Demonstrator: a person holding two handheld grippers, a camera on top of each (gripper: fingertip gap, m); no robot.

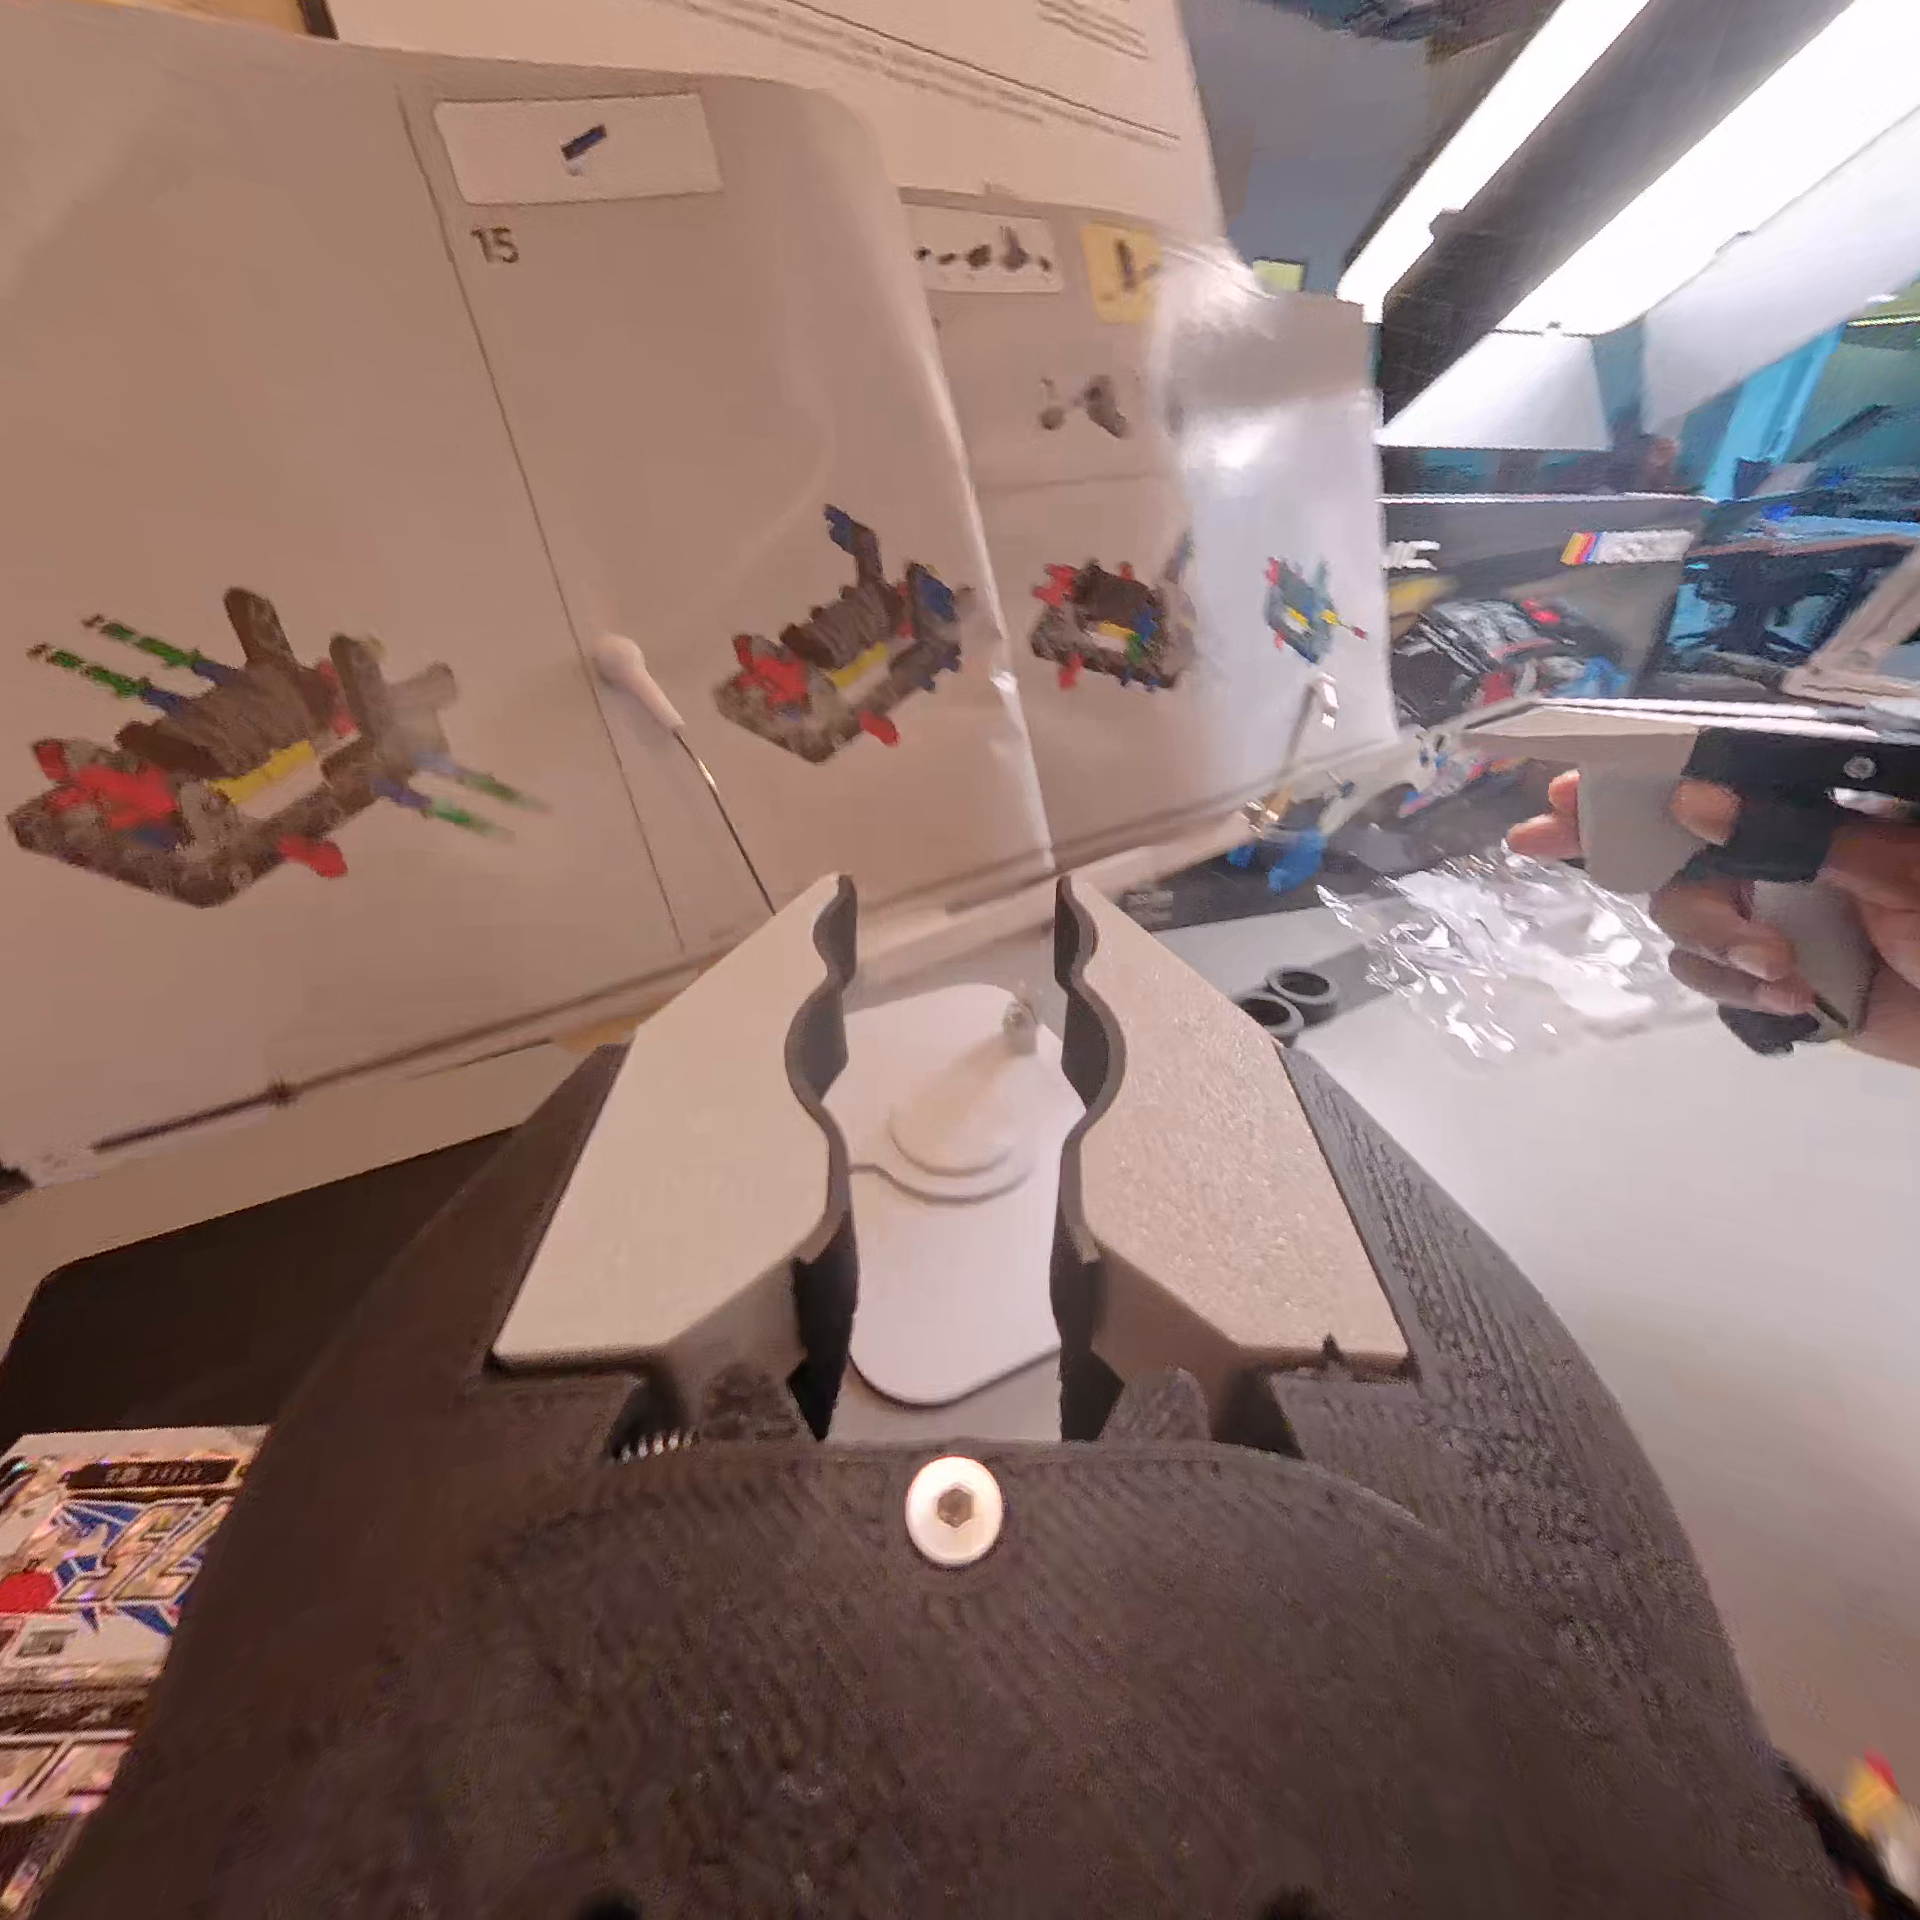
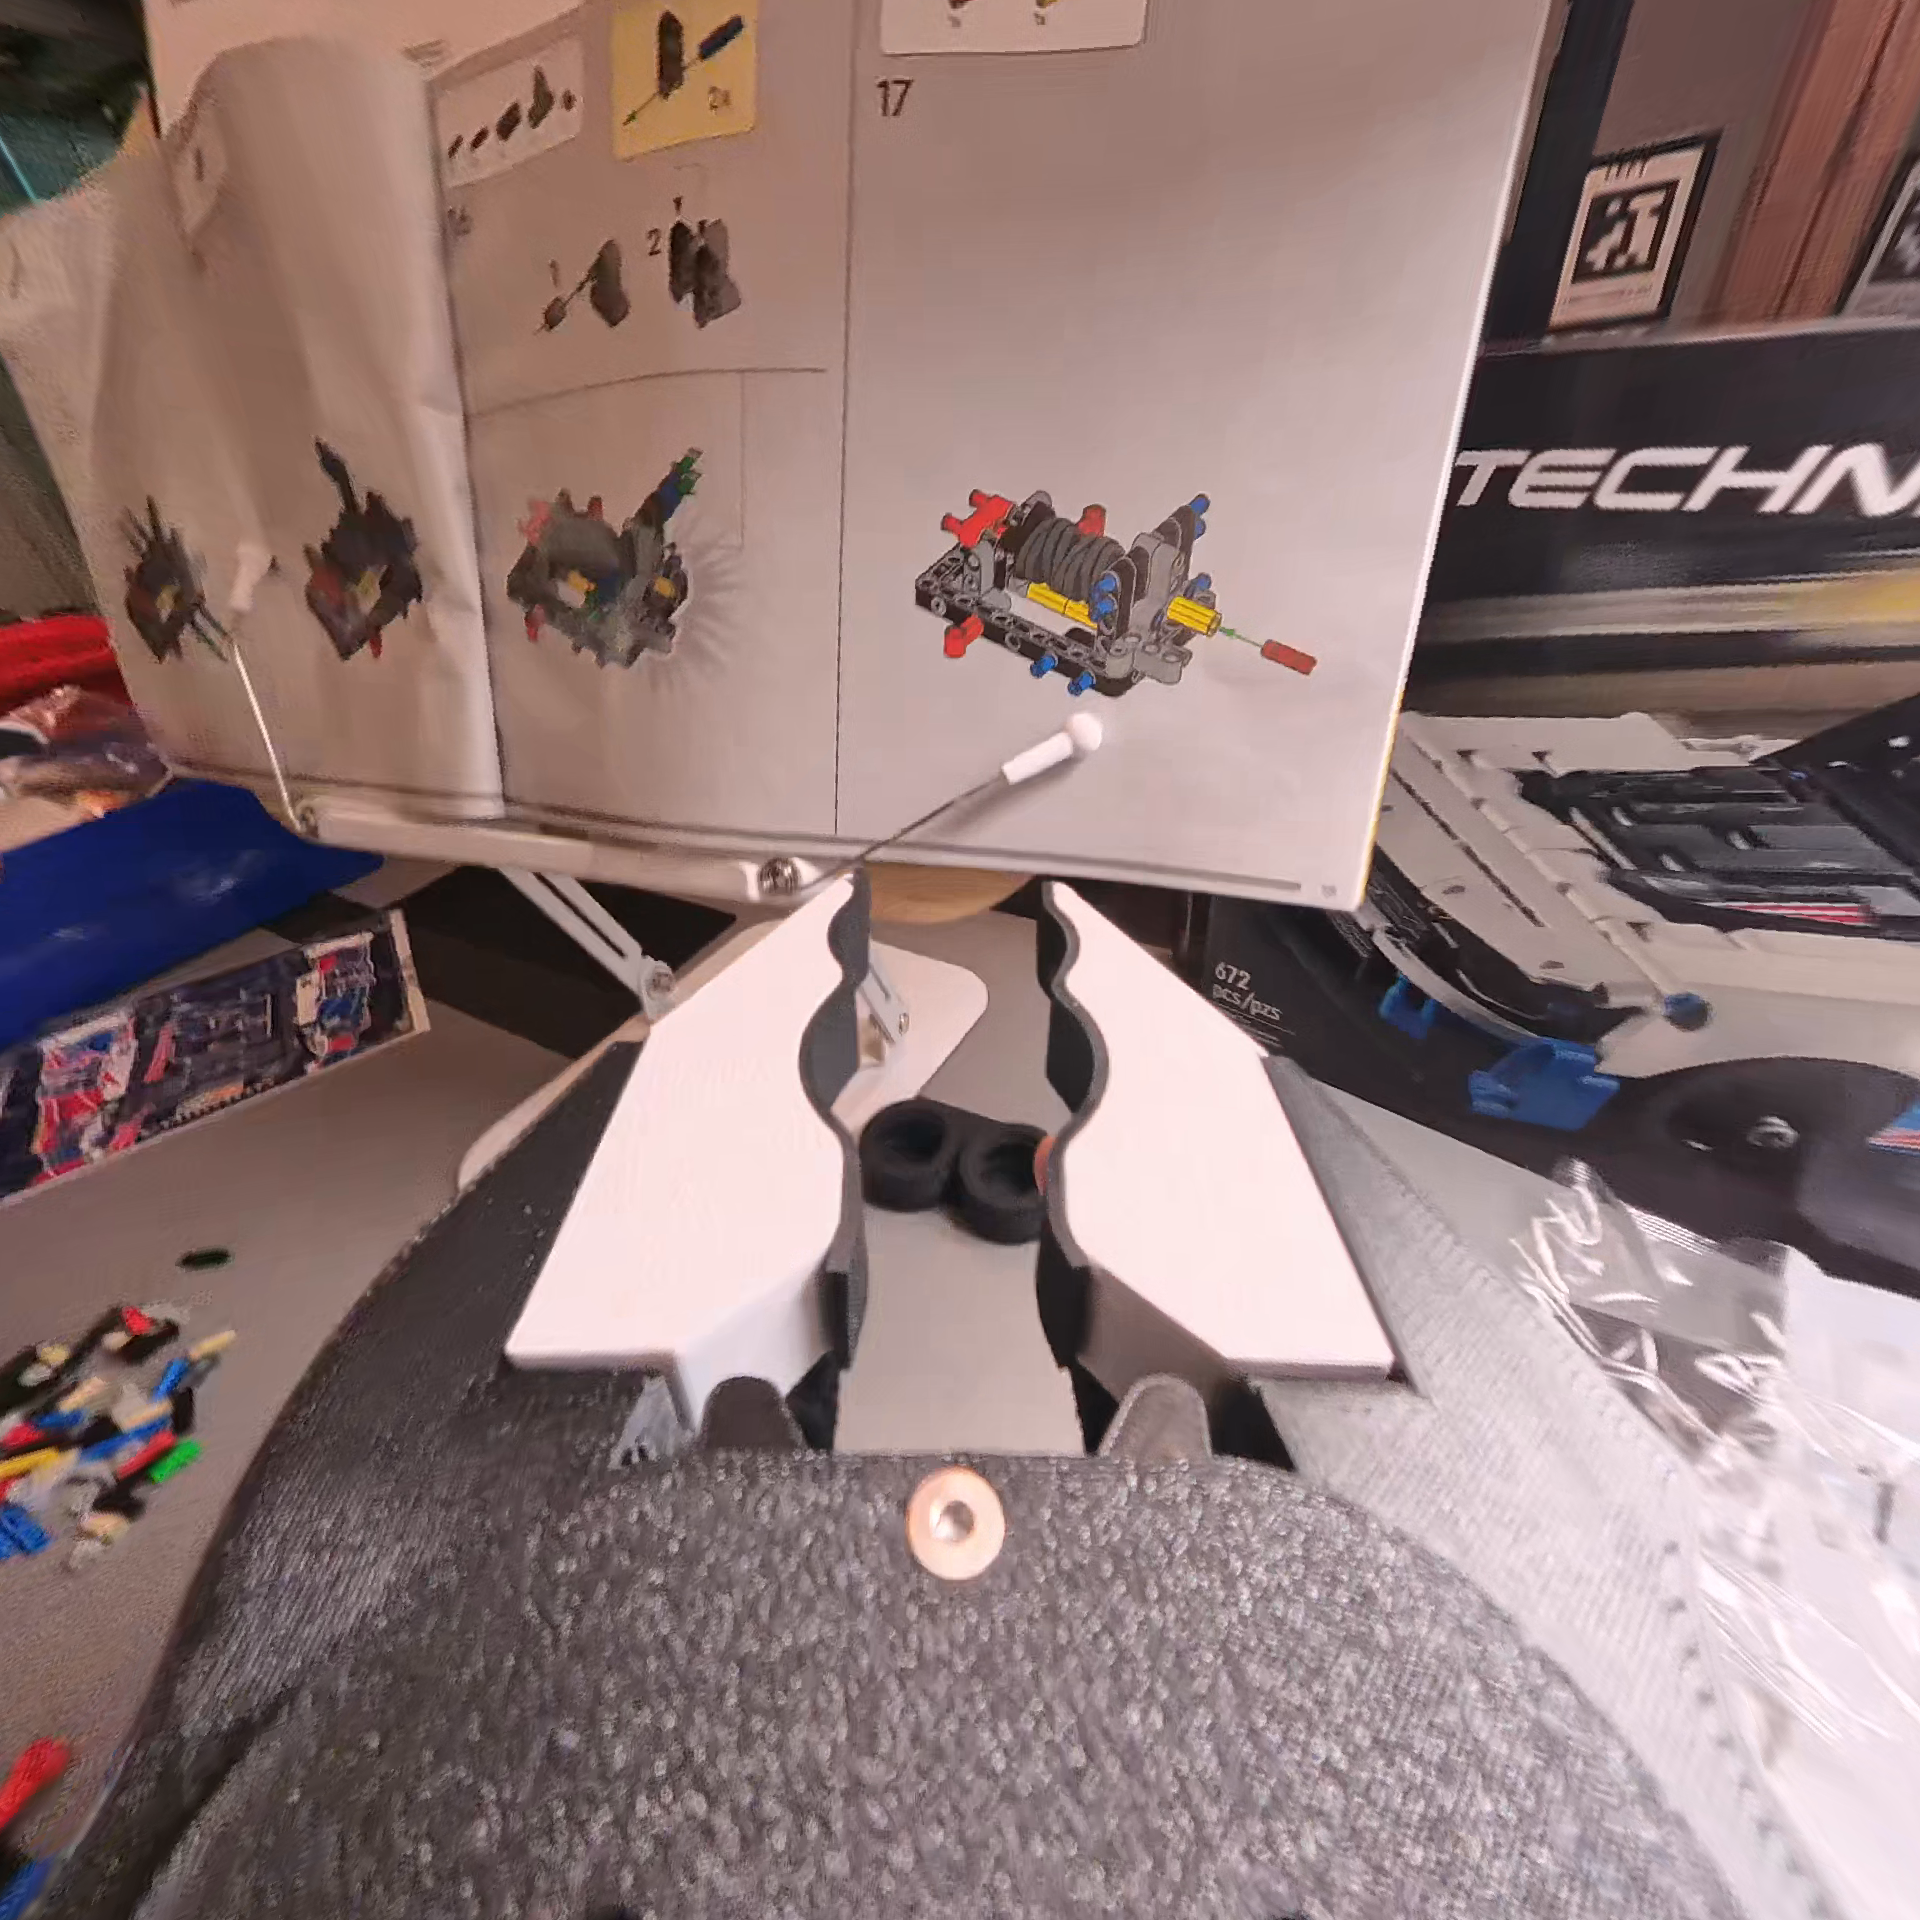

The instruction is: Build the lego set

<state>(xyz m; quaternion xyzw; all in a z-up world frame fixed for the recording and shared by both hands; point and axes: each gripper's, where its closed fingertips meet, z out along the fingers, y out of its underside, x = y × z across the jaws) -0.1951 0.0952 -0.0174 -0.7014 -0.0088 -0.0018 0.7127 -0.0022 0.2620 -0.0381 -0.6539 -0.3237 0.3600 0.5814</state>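
Note:
An open instruction booklet [image 1: 343, 540] stands on a white book stand [image 1: 956, 1195]; it also shows in the right wrist view [image 2: 1122, 436]. My left gripper [image 1: 954, 896] is open and empty, pointing at the stand's base below the booklet. My right gripper [image 2: 951, 896] is open and empty, held above two black rubber tyres [image 2: 956, 1155] on the table. The right gripper, in a person's hand, also shows in the left wrist view [image 1: 1621, 790] at the right. A pile of small loose lego pieces [image 2: 94, 1423] lies at the left of the right wrist view.
The black lego set box [image 2: 1683, 582] stands behind at the right. Clear plastic bags [image 2: 1704, 1455] lie on the table at the right. A sticker sheet [image 1: 94, 1590] lies near the left gripper. A blue tray [image 2: 156, 883] sits at the left. The grippers' ends are close to 25 centimetres from one another.

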